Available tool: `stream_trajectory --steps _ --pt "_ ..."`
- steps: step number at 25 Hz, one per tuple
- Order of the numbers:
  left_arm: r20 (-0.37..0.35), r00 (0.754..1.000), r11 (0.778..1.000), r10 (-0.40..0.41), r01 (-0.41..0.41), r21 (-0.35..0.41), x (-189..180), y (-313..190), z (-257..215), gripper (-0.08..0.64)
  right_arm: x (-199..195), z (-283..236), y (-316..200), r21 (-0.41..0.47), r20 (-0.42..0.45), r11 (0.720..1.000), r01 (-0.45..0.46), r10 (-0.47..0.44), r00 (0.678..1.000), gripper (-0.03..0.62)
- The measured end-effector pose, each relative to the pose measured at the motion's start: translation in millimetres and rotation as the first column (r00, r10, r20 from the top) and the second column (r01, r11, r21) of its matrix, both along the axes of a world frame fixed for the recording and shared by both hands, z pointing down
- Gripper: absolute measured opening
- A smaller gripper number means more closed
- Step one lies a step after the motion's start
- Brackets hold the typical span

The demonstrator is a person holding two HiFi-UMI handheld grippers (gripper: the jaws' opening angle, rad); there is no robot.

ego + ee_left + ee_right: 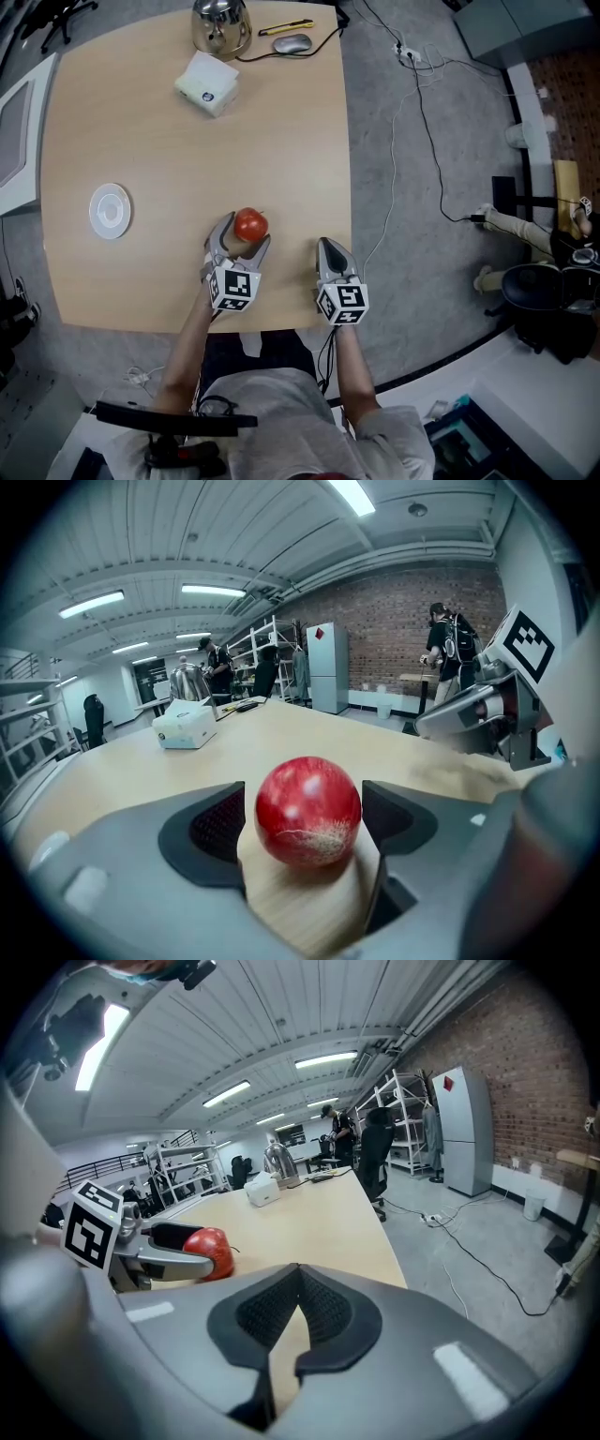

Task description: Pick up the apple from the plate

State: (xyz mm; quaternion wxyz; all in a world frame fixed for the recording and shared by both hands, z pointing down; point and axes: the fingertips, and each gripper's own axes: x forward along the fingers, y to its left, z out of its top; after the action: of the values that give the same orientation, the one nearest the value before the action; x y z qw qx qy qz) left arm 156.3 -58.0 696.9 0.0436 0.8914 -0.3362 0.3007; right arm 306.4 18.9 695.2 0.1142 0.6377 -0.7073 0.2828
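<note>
L tool (247, 232) clamped on red apple (308, 810) — well apart from plate (97, 208), R tool (326, 246) jaws together, empty

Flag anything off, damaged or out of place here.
One mark: the apple, between the jaws of the left gripper, has a pale rough patch low on its skin, like scuffing or russeting. The plate sits bare, well to the left of the apple. Nothing looks spilled or tipped.
</note>
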Motion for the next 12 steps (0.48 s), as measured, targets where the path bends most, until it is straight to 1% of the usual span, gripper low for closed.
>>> stream_trajectory --steps 12 --pt "-0.023 1.000 1.000 -0.009 0.010 0.011 -8.5 5.4 -15.5 0.400 -12.7 -10.2 -6.9 0.025 -0.001 1.000 0.019 -0.019 1.000 0.006"
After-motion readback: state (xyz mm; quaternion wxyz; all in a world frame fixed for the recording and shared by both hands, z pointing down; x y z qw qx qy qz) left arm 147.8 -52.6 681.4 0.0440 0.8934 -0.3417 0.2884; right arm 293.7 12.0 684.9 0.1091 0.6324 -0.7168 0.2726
